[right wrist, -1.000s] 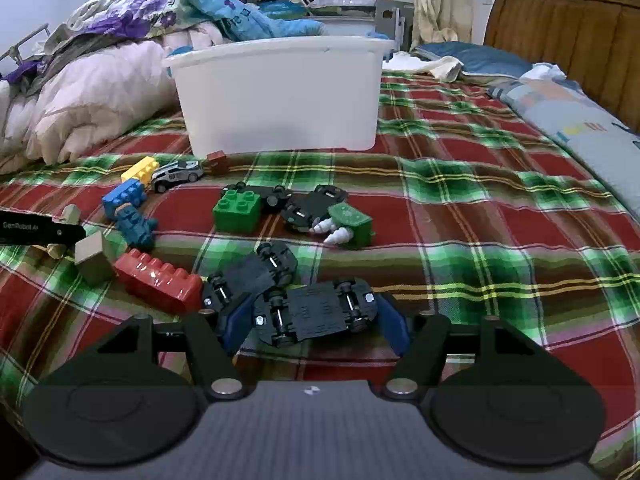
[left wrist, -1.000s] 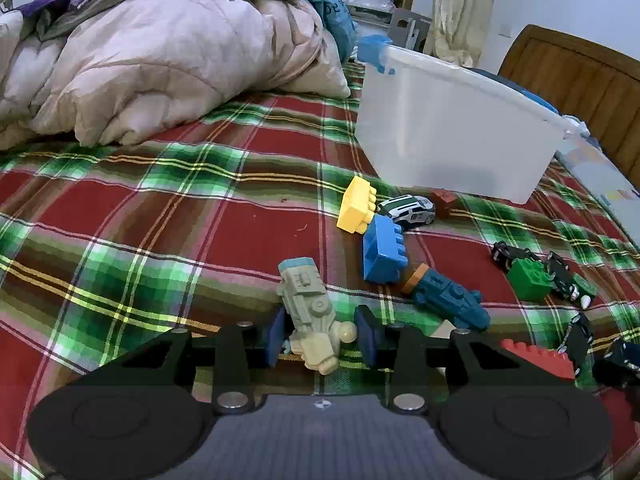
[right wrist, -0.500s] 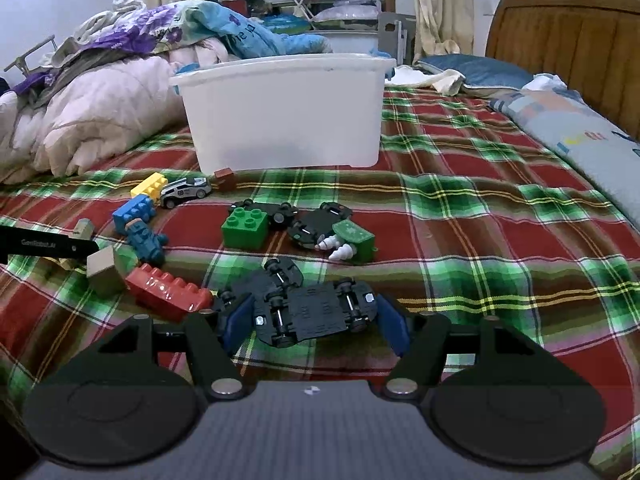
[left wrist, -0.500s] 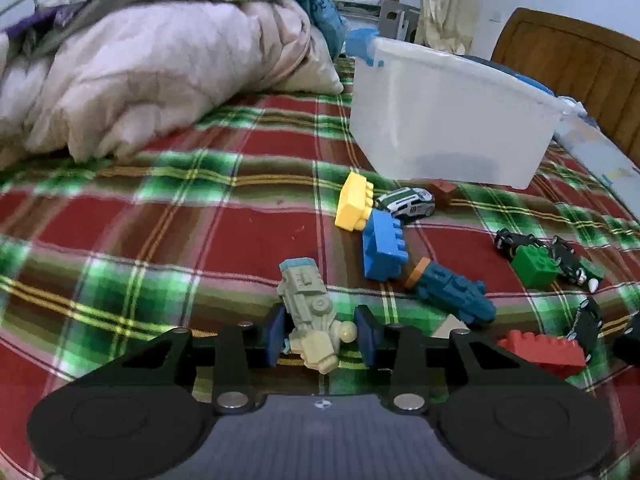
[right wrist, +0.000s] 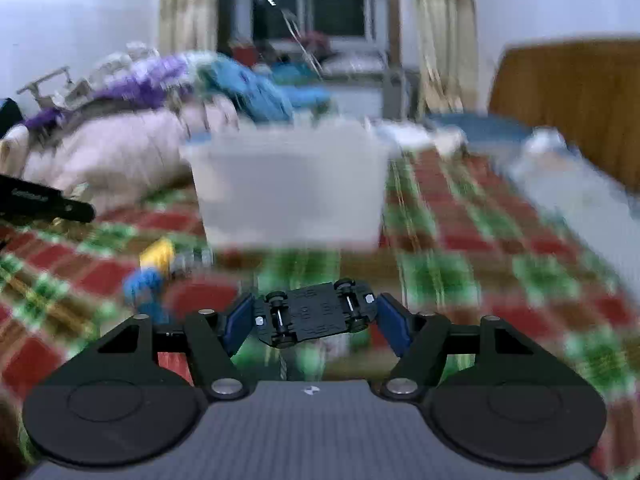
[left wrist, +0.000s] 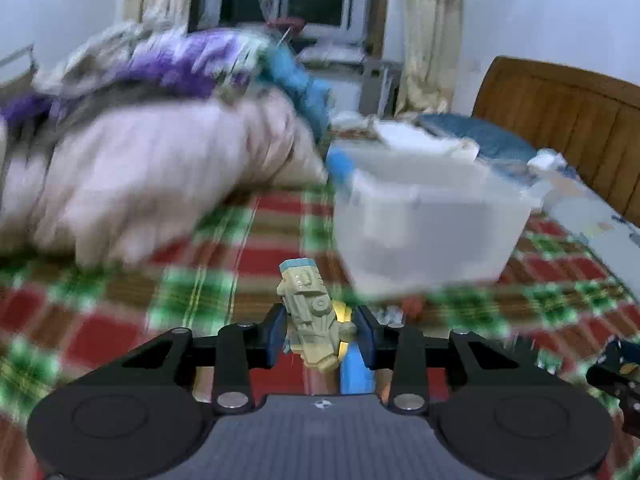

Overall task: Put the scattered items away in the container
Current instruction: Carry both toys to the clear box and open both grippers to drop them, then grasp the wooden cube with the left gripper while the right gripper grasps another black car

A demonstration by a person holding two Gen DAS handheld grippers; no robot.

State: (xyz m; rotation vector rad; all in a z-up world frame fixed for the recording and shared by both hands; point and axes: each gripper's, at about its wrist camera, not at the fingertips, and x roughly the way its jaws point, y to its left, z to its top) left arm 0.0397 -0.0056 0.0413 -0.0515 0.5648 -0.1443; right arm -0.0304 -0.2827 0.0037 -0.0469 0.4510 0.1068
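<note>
Both grippers carry toys before the bin
Left gripper (left wrist: 320,334) clamps a beige toy (left wrist: 310,316); right gripper (right wrist: 314,318) clamps an upturned car (right wrist: 314,314). Only the right view shows the bin (right wrist: 288,188) head-on.

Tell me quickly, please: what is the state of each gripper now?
Left gripper: closed on the beige toy vehicle.
Right gripper: closed on the black toy car, which is upside down.

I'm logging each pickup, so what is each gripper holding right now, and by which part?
The left gripper clamps a beige toy vehicle across its sides, near its rear. The right gripper clamps an upturned black toy car by its two ends.
</note>
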